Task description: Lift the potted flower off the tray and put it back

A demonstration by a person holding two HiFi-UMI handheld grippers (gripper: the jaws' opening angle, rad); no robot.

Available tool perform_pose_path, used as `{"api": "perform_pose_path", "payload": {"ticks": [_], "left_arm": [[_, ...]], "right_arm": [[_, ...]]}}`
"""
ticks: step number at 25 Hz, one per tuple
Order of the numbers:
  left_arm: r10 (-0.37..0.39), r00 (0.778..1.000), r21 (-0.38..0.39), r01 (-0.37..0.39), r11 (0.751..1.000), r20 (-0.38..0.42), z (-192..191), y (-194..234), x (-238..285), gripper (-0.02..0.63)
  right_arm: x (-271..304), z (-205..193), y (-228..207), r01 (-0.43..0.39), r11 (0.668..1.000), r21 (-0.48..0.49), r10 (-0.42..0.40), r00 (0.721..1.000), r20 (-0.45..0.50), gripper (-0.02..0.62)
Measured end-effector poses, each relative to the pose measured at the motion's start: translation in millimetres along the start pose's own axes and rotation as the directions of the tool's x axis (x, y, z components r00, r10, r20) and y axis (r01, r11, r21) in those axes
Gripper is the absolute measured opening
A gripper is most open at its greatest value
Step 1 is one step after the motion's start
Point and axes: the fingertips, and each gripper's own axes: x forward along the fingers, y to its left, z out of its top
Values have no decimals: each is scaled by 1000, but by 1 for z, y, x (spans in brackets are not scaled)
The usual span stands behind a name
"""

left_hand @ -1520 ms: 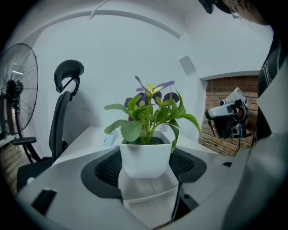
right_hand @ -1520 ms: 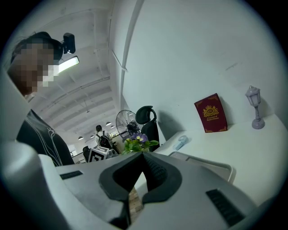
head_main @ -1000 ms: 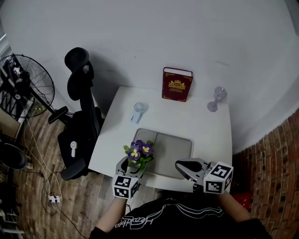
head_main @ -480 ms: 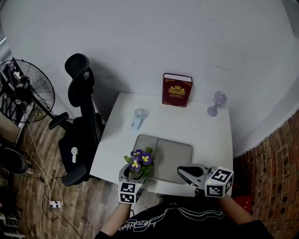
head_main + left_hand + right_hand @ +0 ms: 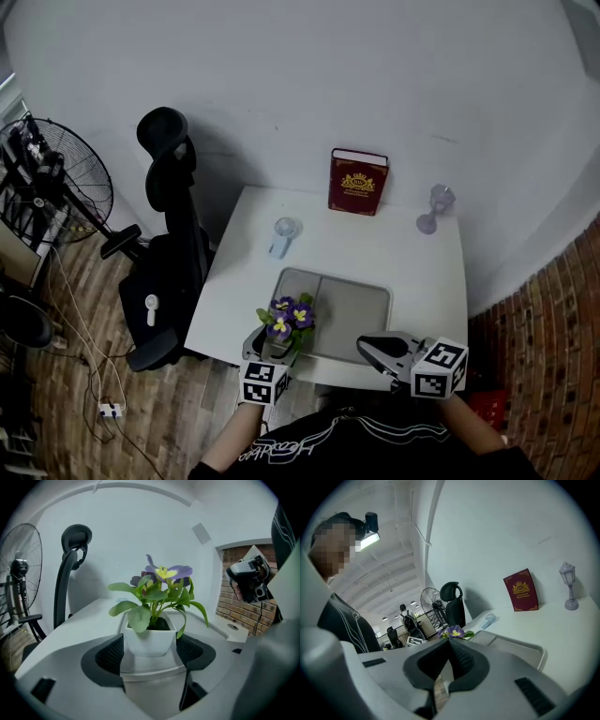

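The potted flower (image 5: 292,314), purple and yellow blooms in a small white pot (image 5: 150,638), is at the near left corner of the grey tray (image 5: 361,292). My left gripper (image 5: 269,349) is shut on the pot, with a dark pad pressed against each side (image 5: 111,654). I cannot tell whether the pot rests on the tray or hangs just above it. My right gripper (image 5: 372,345) hovers over the table's near edge by the tray's right corner, shut with nothing in it. The right gripper view shows its jaws (image 5: 450,660) closed, and the flower (image 5: 453,631) and tray (image 5: 525,648) beyond.
On the white table (image 5: 422,272), a red book (image 5: 357,182) stands against the back wall, with a small purple lamp (image 5: 434,207) to its right. A pale blue hand fan (image 5: 281,236) lies behind the tray. An office chair (image 5: 169,244) and a floor fan (image 5: 47,183) stand to the left.
The left gripper has carried the pot slightly right, toward the tray's near left corner. The right gripper has hardly moved.
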Motion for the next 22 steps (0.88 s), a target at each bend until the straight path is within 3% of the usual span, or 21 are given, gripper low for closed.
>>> {"api": "perform_pose_path", "payload": {"ticks": [5, 8, 11, 14, 18, 20, 22], "left_arm": [[-55, 998, -66, 52, 996, -41, -7, -2, -16, 353], [-73, 995, -63, 69, 996, -62, -1, -8, -42, 352], [-66, 997, -76, 62, 995, -45, 14, -10, -77, 351], [-86, 996, -165, 85, 983, 0, 31, -13, -117, 342], [-144, 984, -203, 163, 966, 104, 52, -29, -163, 222], [-200, 969, -193, 227, 955, 147, 60, -47, -184, 138], [-271, 945, -178, 303, 936, 182, 65, -67, -205, 98]], "right_arm": [[-7, 5, 25, 0, 1000, 5, 0, 999, 36, 2], [-12, 8, 40, 7, 1000, 5, -7, 999, 53, 2], [-14, 8, 58, -8, 1000, -5, 8, 998, 67, 2], [-13, 2, 84, -50, 999, -11, 51, 995, 82, 2], [-13, -10, 113, -81, 996, -26, 83, 993, 84, 2], [-14, -17, 127, -92, 995, -29, 94, 992, 83, 2], [-16, -25, 141, -100, 995, -29, 102, 991, 87, 2]]}}
